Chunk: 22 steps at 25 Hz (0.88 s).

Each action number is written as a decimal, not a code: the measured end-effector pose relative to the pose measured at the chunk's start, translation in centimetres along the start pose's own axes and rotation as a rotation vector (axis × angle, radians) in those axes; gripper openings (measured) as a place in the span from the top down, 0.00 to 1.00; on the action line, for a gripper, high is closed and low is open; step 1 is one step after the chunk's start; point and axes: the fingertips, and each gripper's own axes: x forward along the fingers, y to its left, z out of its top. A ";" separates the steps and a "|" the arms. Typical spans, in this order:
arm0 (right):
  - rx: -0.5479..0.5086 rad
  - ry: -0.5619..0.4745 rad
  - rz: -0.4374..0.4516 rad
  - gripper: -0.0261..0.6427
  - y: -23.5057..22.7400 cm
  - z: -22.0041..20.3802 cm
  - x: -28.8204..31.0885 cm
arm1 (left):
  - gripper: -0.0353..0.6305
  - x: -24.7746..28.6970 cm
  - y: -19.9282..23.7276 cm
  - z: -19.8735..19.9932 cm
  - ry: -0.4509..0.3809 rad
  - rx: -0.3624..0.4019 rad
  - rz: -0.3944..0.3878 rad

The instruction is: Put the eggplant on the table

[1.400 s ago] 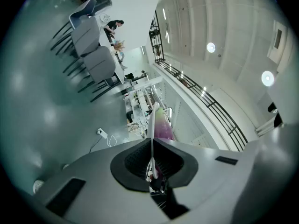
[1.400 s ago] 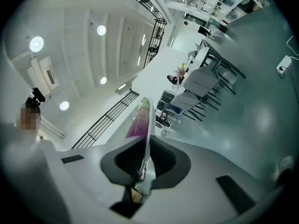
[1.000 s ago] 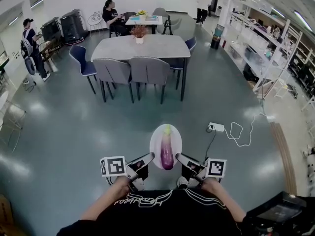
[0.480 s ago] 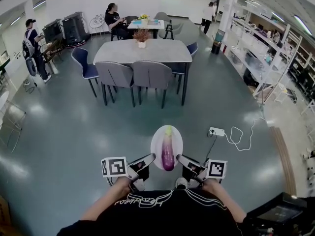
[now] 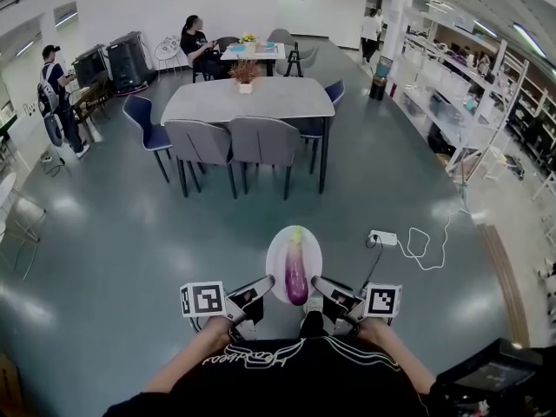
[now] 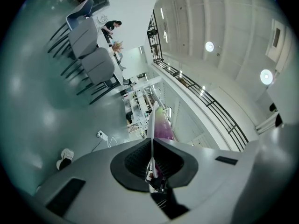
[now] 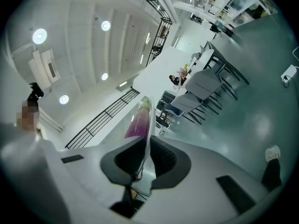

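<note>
A purple eggplant (image 5: 296, 272) with a green tip lies on a white oval plate (image 5: 276, 252), carried level above the floor. My left gripper (image 5: 261, 283) is shut on the plate's left rim and my right gripper (image 5: 320, 283) is shut on its right rim. In the left gripper view the plate (image 6: 152, 120) shows edge-on between the jaws of the left gripper (image 6: 152, 164), with the eggplant (image 6: 163, 125) beyond. The right gripper view shows the plate (image 7: 148, 125) pinched in the right gripper (image 7: 140, 164), eggplant (image 7: 137, 121) alongside. The grey dining table (image 5: 248, 100) stands well ahead.
Grey and blue chairs (image 5: 258, 142) ring the table, and a small plant (image 5: 244, 74) stands on it. A power strip with a white cable (image 5: 384, 238) lies on the floor to the right. Shelving (image 5: 473, 102) lines the right side. People sit and stand at the back.
The table and chairs have drifted lower and slightly nearer in the head view. Both grippers keep the same hold on the plate, and the eggplant has not shifted.
</note>
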 end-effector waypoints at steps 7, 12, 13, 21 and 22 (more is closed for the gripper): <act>0.023 -0.027 0.019 0.90 -2.1 2.8 -0.1 | 0.92 3.0 0.7 1.6 0.006 0.008 0.011; 0.034 -0.045 0.030 0.90 -5.0 6.4 0.1 | 0.92 6.7 1.7 3.7 0.010 0.012 0.013; 0.037 -0.047 0.033 0.90 -5.7 7.3 0.2 | 0.92 7.6 2.0 4.3 0.010 0.013 0.016; 0.065 -0.027 0.026 0.90 -11.4 15.1 2.0 | 0.92 14.7 4.3 10.0 -0.010 -0.002 0.051; 0.069 -0.026 0.035 0.90 -12.0 16.2 2.4 | 0.92 15.6 4.5 10.8 -0.013 -0.001 0.057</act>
